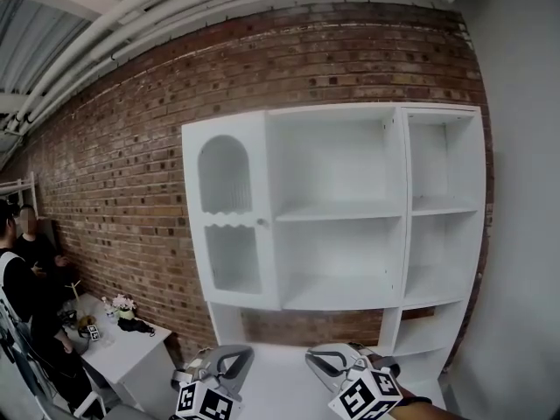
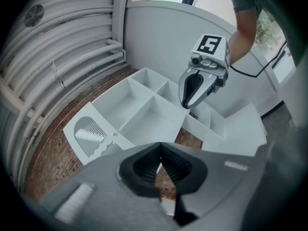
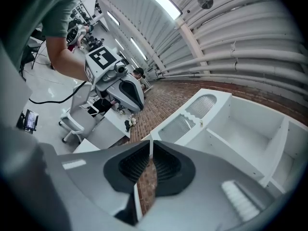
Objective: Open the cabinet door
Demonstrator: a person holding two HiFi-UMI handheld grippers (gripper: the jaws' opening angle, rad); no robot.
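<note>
A white cabinet (image 1: 337, 213) hangs on a brick wall. Its door (image 1: 229, 217), with an arched ribbed window and a small knob (image 1: 261, 222), covers the left column and lies flush with the cabinet front. My left gripper (image 1: 229, 361) and right gripper (image 1: 331, 359) sit low at the bottom edge, well short of the cabinet, each with its jaws together and nothing between them. The left gripper view shows the door (image 2: 91, 136), its knob (image 2: 114, 134) and the right gripper (image 2: 186, 104) far off. In the right gripper view the door (image 3: 192, 117) and the left gripper (image 3: 137, 105) lie ahead.
Open shelves (image 1: 437, 208) fill the rest of the cabinet. A white surface (image 1: 280, 379) lies under the grippers. At lower left, a white table (image 1: 131, 348) carries flowers (image 1: 121, 305), with people (image 1: 22, 274) beside it. A grey wall (image 1: 525, 234) closes the right side.
</note>
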